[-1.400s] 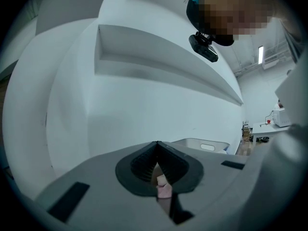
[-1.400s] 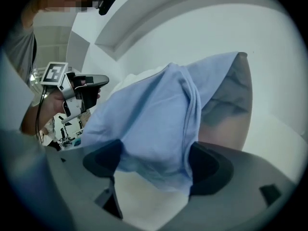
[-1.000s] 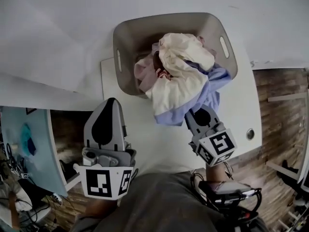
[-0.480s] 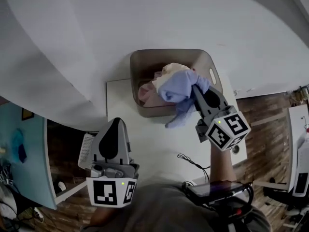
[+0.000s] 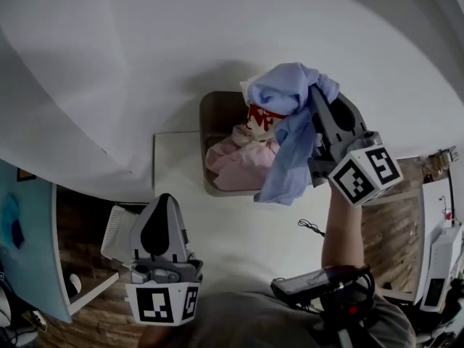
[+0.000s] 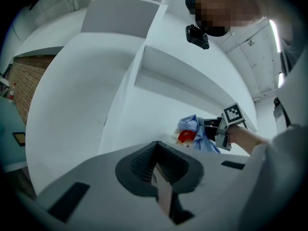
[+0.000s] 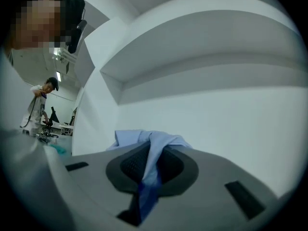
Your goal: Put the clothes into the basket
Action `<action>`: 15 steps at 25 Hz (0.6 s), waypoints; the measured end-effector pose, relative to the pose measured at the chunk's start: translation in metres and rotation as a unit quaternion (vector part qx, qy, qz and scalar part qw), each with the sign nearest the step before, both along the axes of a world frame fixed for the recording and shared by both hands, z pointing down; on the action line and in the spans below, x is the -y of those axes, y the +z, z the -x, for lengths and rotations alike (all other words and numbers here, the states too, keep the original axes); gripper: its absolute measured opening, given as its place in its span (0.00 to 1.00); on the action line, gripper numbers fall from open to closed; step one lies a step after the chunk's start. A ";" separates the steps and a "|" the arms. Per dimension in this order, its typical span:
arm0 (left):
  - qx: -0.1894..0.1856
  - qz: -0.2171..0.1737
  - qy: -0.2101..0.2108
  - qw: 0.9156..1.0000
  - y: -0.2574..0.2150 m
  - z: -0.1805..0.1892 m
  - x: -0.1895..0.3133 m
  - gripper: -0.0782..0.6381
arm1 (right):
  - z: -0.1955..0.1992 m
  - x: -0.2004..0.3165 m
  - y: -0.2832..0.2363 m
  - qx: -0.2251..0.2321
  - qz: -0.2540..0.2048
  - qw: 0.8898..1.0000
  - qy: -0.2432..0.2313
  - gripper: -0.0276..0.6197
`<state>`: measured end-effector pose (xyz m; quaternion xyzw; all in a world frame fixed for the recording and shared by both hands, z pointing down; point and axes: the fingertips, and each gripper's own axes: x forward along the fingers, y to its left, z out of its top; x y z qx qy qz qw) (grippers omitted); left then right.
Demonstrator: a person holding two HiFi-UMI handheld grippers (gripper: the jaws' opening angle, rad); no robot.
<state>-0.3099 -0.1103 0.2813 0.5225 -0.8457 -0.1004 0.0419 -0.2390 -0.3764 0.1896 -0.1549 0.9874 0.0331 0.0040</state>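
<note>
White table (image 5: 174,194), set against the wall, carries the basket (image 5: 209,140) at its far edge; the basket already holds a pink garment (image 5: 243,169) and, on top, a red-and-white garment (image 5: 262,118). The blue garment (image 5: 290,107) is the piece in hand. It is bunched at the top and hangs as one long strip in the air above the right half of the basket, its long axis running from the jaws down to a free end that dangles toward the basket's near right rim. The right gripper (image 5: 317,96), raised and pointing level, is clamped on this cloth; in the right gripper view a fold of the blue garment (image 7: 154,146) passes between its closed jaws. The basket opening thus lies below and slightly left of the grip, so the release appears to call for a short carry leftward. The left gripper (image 5: 162,209), jaws together on nothing, is well apart at the table's near left corner.
</note>
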 end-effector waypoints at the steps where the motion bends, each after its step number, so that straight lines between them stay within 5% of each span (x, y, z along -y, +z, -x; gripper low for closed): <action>1: -0.002 0.002 -0.002 1.000 0.003 0.005 0.002 0.12 | 0.005 0.005 -0.004 0.003 -0.009 1.000 0.003 0.10; 9: -0.021 0.019 -0.009 1.000 0.022 0.020 0.011 0.12 | 0.028 0.026 -0.013 0.012 -0.036 0.999 0.014 0.10; 15: -0.023 0.021 0.000 1.000 0.028 0.023 0.013 0.12 | 0.030 0.020 0.072 -0.146 -0.030 0.989 0.007 0.11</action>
